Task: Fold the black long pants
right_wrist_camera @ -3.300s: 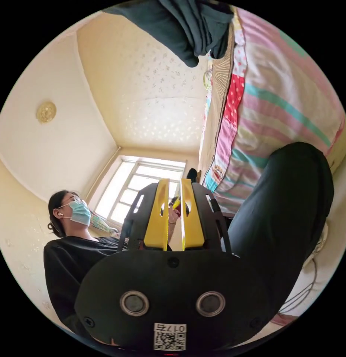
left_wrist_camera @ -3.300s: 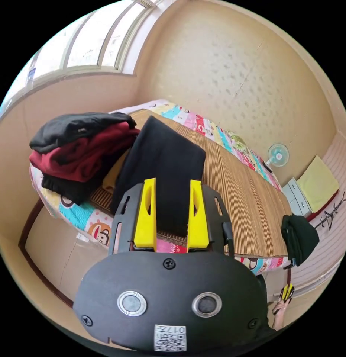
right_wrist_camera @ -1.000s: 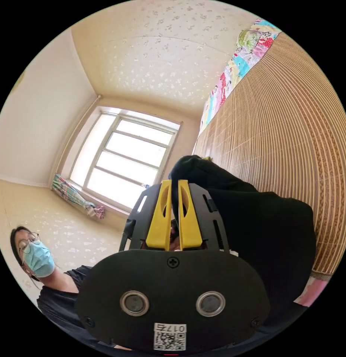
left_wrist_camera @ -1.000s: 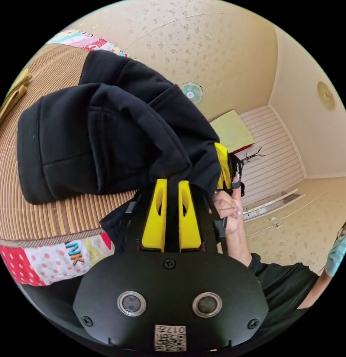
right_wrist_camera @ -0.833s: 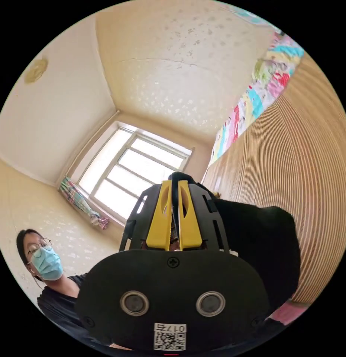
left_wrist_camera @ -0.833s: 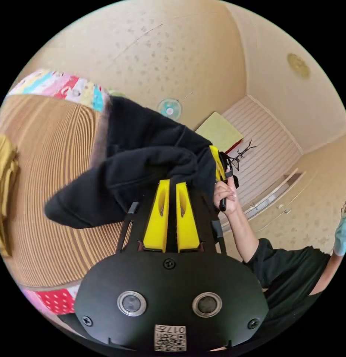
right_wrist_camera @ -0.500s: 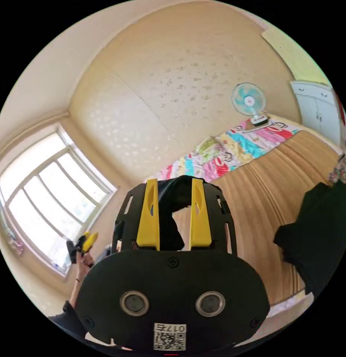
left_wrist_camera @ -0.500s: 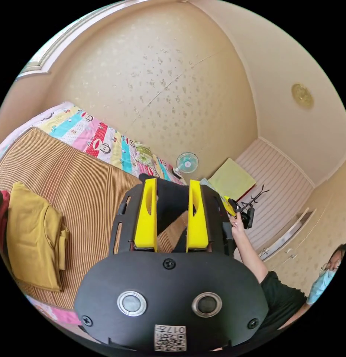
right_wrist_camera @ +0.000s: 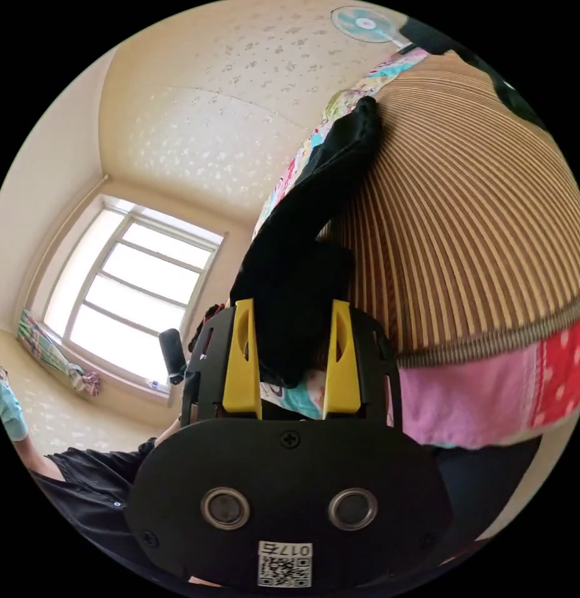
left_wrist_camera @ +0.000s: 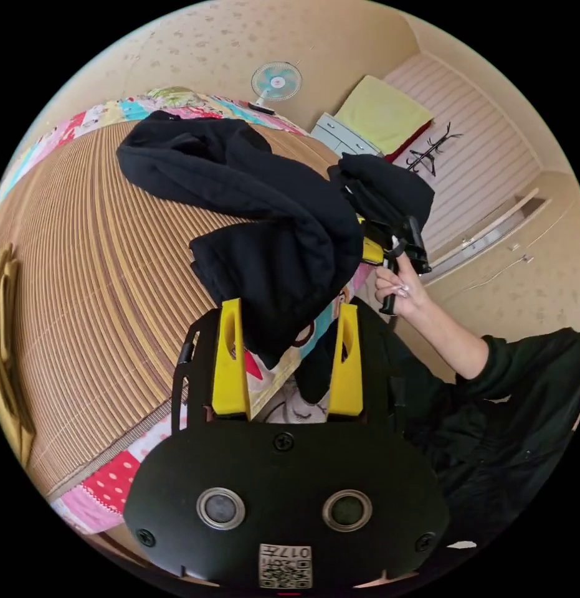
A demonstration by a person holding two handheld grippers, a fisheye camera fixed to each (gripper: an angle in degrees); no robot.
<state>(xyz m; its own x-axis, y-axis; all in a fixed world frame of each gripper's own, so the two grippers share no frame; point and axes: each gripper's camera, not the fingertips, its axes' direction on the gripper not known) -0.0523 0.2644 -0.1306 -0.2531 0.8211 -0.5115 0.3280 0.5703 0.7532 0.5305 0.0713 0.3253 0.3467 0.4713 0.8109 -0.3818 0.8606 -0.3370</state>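
A bed is covered by a ribbed straw mat (left_wrist_camera: 96, 261), with a patchwork cartoon sheet (left_wrist_camera: 109, 479) exposed along its near edge and far side. Pale patterned wallpaper lines the walls. A small fan (left_wrist_camera: 276, 81) is seen at the far end of the bed, beside a grey cabinet (left_wrist_camera: 342, 134) and a yellow-green panel (left_wrist_camera: 383, 112). A window (right_wrist_camera: 137, 274) is seen in the right gripper view, with a bundled striped cloth (right_wrist_camera: 53, 358) at its lower corner.

The black long pants (left_wrist_camera: 265, 212) lie crumpled on the mat, draped over the bed edge, one leg stretched toward the fan. A mustard garment (left_wrist_camera: 3, 349) lies at the mat's far left in the left gripper view.

The left gripper (left_wrist_camera: 288, 311) is held with jaws wide apart around the hanging pants edge, nothing being pinched. The right gripper (right_wrist_camera: 292, 311) likewise has its jaws spread, with black cloth between them but not clamped. In the left gripper view the right gripper's body is partly hidden by black fabric, and the hand (left_wrist_camera: 402, 289) holding it is seen.
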